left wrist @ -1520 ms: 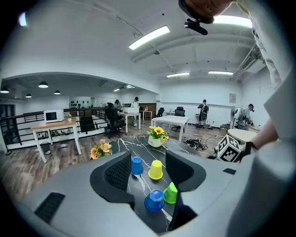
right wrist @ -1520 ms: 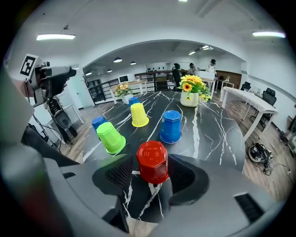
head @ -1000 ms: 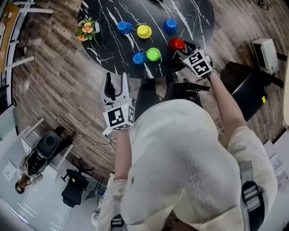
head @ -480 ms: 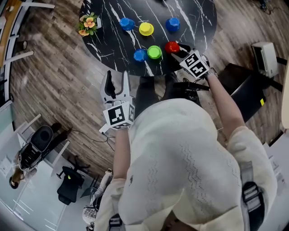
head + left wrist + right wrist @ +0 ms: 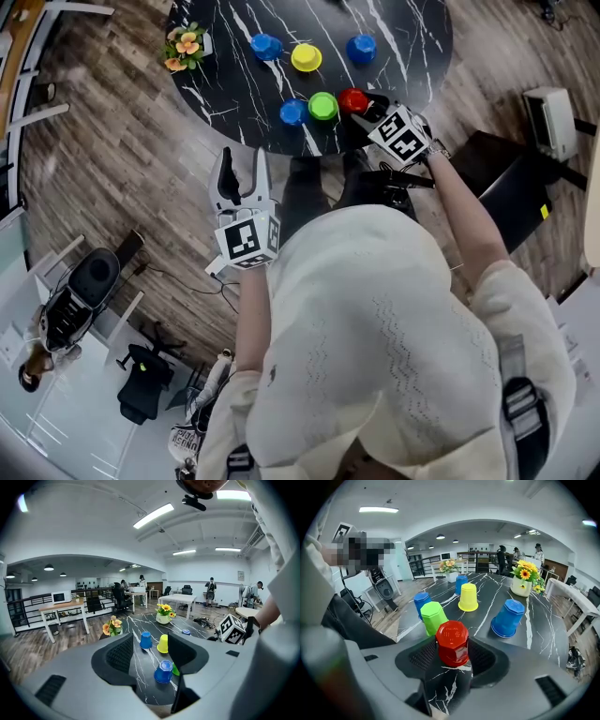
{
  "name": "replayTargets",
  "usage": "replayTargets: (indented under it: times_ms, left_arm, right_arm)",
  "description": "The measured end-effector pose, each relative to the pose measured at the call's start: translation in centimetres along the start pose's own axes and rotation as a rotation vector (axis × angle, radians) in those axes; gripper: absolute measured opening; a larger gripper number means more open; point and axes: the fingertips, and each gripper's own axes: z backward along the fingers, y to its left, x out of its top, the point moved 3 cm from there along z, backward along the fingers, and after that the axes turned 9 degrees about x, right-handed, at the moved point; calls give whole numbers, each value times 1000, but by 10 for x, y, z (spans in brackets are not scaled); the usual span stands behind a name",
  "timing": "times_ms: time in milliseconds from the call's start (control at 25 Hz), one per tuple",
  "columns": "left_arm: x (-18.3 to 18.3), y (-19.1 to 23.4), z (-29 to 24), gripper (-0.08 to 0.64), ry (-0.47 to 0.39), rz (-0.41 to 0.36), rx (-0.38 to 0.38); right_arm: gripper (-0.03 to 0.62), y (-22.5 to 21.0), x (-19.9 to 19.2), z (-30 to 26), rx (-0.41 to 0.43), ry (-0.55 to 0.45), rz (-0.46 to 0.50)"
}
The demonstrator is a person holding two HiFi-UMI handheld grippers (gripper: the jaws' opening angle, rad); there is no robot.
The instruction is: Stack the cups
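Lower centre of the right gripper view: right tool (image 5: 452,654) clamped on the inverted red cup (image 5: 452,641), pads against both sides. Against a second ago, carried left in the head view; now just beside the green cup (image 5: 433,617), not over it. Judged: transport under way, placement onto green outstanding. Left of centre, head view: left tool (image 5: 240,183) apart, empty, off the tabletop (image 5: 234,56). Farther back: yellow cup (image 5: 468,597) and blue cups (image 5: 507,618) unstacked.
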Motion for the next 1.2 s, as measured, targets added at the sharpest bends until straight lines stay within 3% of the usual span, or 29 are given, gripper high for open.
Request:
replayTargets:
  times_ms: [160,360,560,840,1200]
  left_arm:
    - [-4,3,-2,253,7,-2,0]
    - [-5,5,-2,253,10,-1,-8]
    - [-2,7,-6,253,6,1,-22]
    - [1,-1,-19,252,-1,2,-68]
    - [9,-4,-27,250,-14,6,-59]
  right_arm:
    - [225,1,1,-4,7,-4,-5]
    - [278,7,4,-2,44,-23,-39]
    - [284,8,16,10,43,-84,-60]
    - [275,-11,43,37,-33,-184,-83]
    - [270,-49,55,45,-97,-173,-63]
